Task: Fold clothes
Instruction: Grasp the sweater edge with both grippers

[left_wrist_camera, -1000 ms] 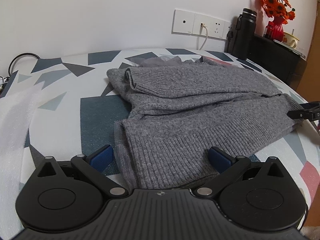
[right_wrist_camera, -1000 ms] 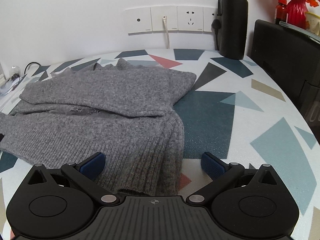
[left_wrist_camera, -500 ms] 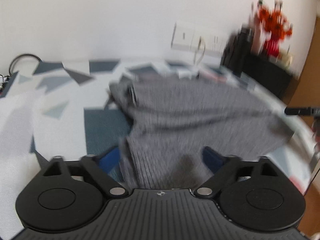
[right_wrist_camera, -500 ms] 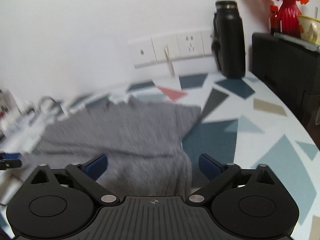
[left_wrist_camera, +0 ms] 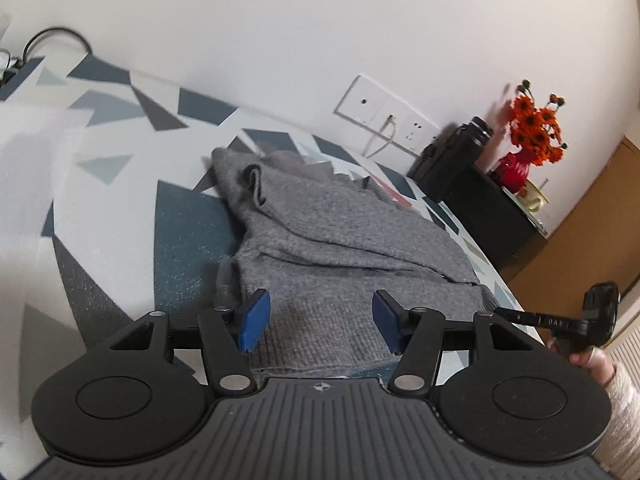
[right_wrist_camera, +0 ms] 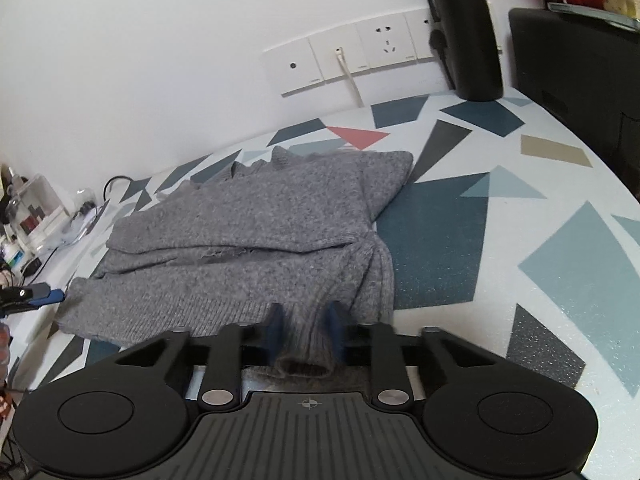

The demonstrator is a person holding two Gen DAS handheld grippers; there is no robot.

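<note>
1. Grey knit sweater [right_wrist_camera: 248, 240] lies partly folded on a table [right_wrist_camera: 560, 248] covered in a geometric pattern of blue, grey and red triangles. Sleeves are laid across the body; ribbed hem faces the cameras.
2. Right gripper [right_wrist_camera: 305, 332]: blue-padded jaws drawn close, pinching a bunched fold of the ribbed hem at the sweater's near right corner. Knit bulges out below the pads.
3. Left gripper [left_wrist_camera: 320, 326]: jaws stand wide apart, blue fingers [left_wrist_camera: 254, 322] on either side of the hem at the near left corner. Fabric lies between them, but nothing is clamped. Left pad sits just at the sweater's side edge.
4. Left wrist view is tilted; the other gripper's tip shows at far right, with a hand [left_wrist_camera: 588, 360] in a pale sleeve below it.
5. Background: white wall sockets [right_wrist_camera: 352, 60] with a white cable plugged in; black flask [right_wrist_camera: 466, 32] upright at the table's far edge, just beside a black cabinet [right_wrist_camera: 580, 80].
6. Red vase of orange flowers [left_wrist_camera: 534, 140] stands on the cabinet top.
7. Clutter of small items at the table's far left [right_wrist_camera: 32, 220], too small to identify.
</note>
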